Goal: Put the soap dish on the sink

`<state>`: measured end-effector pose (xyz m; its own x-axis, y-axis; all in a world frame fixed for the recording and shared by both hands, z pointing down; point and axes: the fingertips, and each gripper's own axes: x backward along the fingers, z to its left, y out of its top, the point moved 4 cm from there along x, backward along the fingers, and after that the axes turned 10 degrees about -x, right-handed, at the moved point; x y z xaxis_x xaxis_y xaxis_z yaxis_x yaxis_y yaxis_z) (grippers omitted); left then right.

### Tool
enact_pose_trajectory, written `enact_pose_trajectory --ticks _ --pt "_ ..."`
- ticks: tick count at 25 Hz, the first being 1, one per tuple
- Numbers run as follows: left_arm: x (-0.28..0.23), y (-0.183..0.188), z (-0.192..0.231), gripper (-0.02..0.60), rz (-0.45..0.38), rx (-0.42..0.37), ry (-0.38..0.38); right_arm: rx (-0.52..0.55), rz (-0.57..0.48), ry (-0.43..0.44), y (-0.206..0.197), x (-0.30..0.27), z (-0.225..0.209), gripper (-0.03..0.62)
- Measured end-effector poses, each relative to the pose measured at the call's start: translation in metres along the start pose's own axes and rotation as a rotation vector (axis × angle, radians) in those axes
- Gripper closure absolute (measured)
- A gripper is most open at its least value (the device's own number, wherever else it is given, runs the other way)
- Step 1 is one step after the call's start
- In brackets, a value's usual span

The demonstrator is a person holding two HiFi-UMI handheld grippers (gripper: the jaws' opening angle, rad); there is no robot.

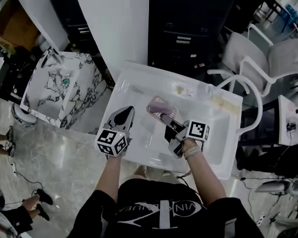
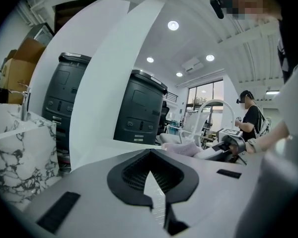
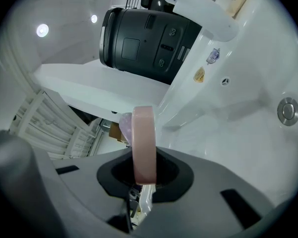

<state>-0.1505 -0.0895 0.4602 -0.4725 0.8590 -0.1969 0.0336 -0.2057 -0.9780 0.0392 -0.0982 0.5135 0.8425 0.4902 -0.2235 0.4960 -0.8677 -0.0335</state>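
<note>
The soap dish [image 1: 160, 106] is a small oval tray, pale pink round its edge and a cooler lilac on its upper face. In the head view it sits in the air over the middle of the white sink [image 1: 134, 79], somewhat toward the back wall of the basin. The right gripper [image 1: 164, 116] has it: the jaws are pinched on the dish's near edge. In the right gripper view the dish shows edge-on, a smooth pink band [image 3: 143, 143] rising upright out of the black pads, with a sliver of the lilac part [image 3: 124, 126] showing behind it at the left. Beyond it lie the sink's glossy white inner wall, two small stickers [image 3: 204, 66] and the round metal drain [image 3: 288, 110] off to the right.

The left gripper [image 1: 128, 111] is held beside it over the left part of the basin, well apart from the dish. Its jaws are drawn together at the tips with nothing between them, and only the white sink surface shows through the slit behind the tips.

A curved white faucet [image 1: 254, 94] rises at the sink's right end. A second, marble-patterned sink [image 1: 48, 89] stands to the left, and dark cabinets [image 1: 188, 29] stand behind.
</note>
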Motion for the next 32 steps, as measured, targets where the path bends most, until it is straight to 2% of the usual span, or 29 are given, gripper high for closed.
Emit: enact_pose_trajectory --ticks 4,13,17,22,27,32 --pt "-0.015 -0.004 0.008 0.567 0.021 0.006 -0.05 -0.001 -0.02 0.027 0.012 -0.018 -0.002 0.54" --pt "-0.054 -0.02 0.015 0.566 0.088 0.018 -0.16 -0.03 -0.082 -0.005 0.033 -0.05 -0.006 0.54" --pt "-0.067 -0.023 0.015 0.567 0.089 -0.013 -0.155 -0.038 -0.103 -0.016 0.04 -0.06 -0.008 0.54" --pt "-0.08 -0.032 0.014 0.566 0.107 0.012 -0.168 -0.07 -0.107 -0.049 0.045 -0.071 -0.015 0.54" --pt "-0.091 -0.038 0.019 0.566 0.109 -0.02 -0.168 -0.08 -0.085 -0.001 0.054 -0.093 -0.022 0.54" --pt "-0.098 -0.049 0.022 0.566 0.134 -0.026 -0.154 -0.124 -0.064 0.0 0.055 -0.108 -0.035 0.54"
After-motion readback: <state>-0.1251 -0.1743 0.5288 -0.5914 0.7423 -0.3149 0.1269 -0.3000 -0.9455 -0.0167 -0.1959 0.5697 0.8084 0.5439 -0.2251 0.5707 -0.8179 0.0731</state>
